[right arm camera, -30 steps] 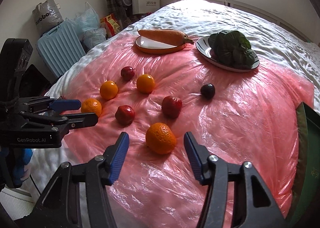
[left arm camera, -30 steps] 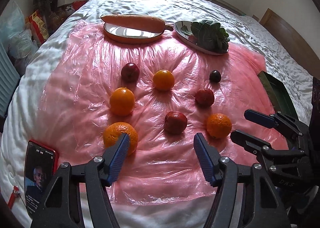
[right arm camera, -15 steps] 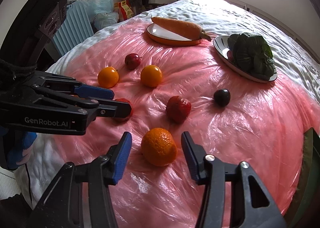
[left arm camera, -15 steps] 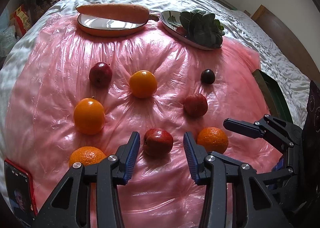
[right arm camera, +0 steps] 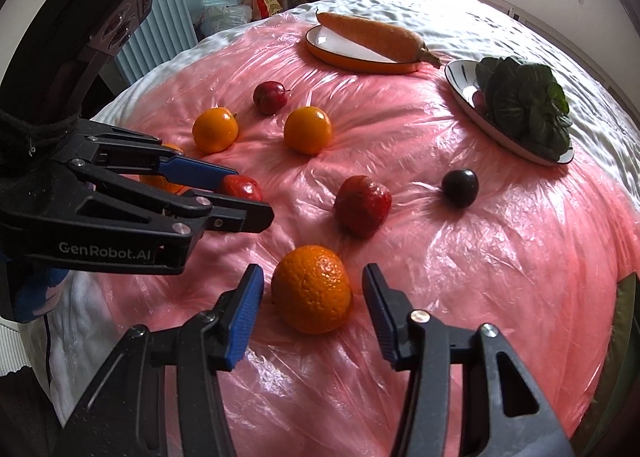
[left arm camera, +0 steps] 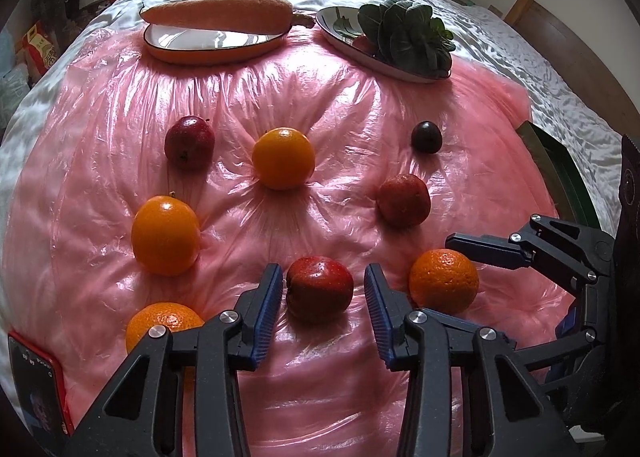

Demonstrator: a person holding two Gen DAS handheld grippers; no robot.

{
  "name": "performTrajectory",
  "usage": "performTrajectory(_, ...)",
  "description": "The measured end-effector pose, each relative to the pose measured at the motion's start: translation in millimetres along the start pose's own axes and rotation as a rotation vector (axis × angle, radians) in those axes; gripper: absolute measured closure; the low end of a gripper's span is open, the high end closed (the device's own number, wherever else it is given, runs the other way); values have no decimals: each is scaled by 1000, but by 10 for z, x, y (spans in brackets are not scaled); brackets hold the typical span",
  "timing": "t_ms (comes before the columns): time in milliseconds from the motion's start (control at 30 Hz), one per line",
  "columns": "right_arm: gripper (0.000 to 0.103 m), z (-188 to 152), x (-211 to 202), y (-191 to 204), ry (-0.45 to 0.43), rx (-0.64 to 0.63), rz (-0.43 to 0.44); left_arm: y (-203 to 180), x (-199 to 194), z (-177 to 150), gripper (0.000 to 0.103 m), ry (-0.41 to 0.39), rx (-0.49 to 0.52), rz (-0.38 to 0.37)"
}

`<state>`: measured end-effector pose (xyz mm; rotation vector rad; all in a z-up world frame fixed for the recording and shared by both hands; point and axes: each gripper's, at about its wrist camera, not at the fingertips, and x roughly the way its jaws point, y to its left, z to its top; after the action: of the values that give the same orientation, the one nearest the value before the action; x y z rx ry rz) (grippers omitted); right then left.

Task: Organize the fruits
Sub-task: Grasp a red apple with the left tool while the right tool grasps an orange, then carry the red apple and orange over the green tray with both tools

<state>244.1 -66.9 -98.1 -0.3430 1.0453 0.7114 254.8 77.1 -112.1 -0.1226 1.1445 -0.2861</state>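
Left claw (left arm camera: 320, 299) open around the apple (left arm camera: 319, 289), right claw (right arm camera: 312, 297) open around the orange (right arm camera: 312, 288); I probably risk slippage on plastic.

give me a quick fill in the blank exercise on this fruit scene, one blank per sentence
1. The left tool is open around a ____ fruit.
2. The right tool is open around an ____.
3. The carrot lies across a plate with an ____ rim.
4. The other plate holds leafy ____.

Missing words: red; orange; orange; greens
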Motion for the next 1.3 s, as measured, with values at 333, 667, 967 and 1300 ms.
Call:
performTrajectory(333, 56, -22, 103, -67, 29, 34, 40, -5, 13, -47, 75, -18, 31, 22)
performTrajectory(667, 57, -61, -99, -68, -6, 65, 57, -26, -227, -65, 75, -68, 19, 2)
performTrajectory(967, 57, -331, -552, -30, 12, 120, 88, -291, -464, -255, 75, -43, 57, -63)
performTrajectory(1300, 57, -1073, -1252, -306, 132, 254, 11, -1383, -475, -552, 75, 67, 253, -274)
